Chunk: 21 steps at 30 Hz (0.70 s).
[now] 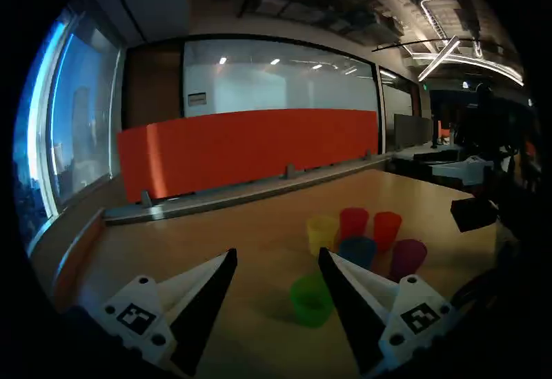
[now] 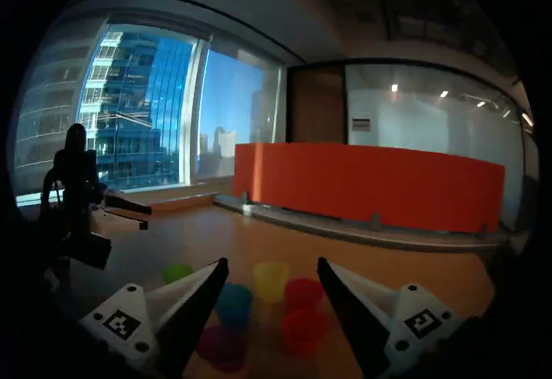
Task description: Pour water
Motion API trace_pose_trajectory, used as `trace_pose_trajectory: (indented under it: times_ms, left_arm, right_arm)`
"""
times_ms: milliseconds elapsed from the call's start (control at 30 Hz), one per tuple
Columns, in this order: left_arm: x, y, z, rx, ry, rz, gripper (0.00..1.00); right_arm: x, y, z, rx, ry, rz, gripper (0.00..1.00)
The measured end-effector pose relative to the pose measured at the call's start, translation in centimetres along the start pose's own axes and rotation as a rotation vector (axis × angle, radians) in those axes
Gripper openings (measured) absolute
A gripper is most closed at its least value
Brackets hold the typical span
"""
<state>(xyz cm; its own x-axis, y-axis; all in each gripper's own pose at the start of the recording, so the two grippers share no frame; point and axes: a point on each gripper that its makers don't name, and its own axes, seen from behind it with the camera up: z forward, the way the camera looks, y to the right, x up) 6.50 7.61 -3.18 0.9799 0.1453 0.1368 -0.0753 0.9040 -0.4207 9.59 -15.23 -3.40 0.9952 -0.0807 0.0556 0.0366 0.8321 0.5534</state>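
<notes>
Left gripper (image 1: 277, 252) and right gripper (image 2: 271, 261) hover, jaws spread and empty, near coloured cups (image 1: 357, 249) on the table (image 1: 207, 234).

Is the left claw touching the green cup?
Apart. In the right gripper view the left claw hangs in the air, and bare table shows between it and the green cup.

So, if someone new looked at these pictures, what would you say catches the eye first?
The cluster of bright plastic cups on the wooden table stands out first, with a green cup set apart from the rest, nearest the open left gripper. Behind the table runs a long orange partition, and in the right gripper view a big window shows blue glass towers.
</notes>
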Motion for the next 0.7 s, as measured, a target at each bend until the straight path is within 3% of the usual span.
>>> trace_pose_trajectory:
  times_ms: [267,467,700]
  left_arm:
    - [1.4,-1.9,-0.4,0.134,0.09,0.005,0.87]
    - [1.9,-2.9,-0.5,0.204,0.129,-0.019,0.87]
    - [2.7,-4.1,-1.2,0.258,0.184,-0.062,0.87]
  right_arm:
    - [1.8,5.5,-2.1,-0.235,0.113,0.004,1.0]
    - [1.0,9.9,-3.7,-0.418,0.125,-0.003,1.0]
    - [1.5,12.3,-5.8,-0.548,0.169,-0.008,1.0]
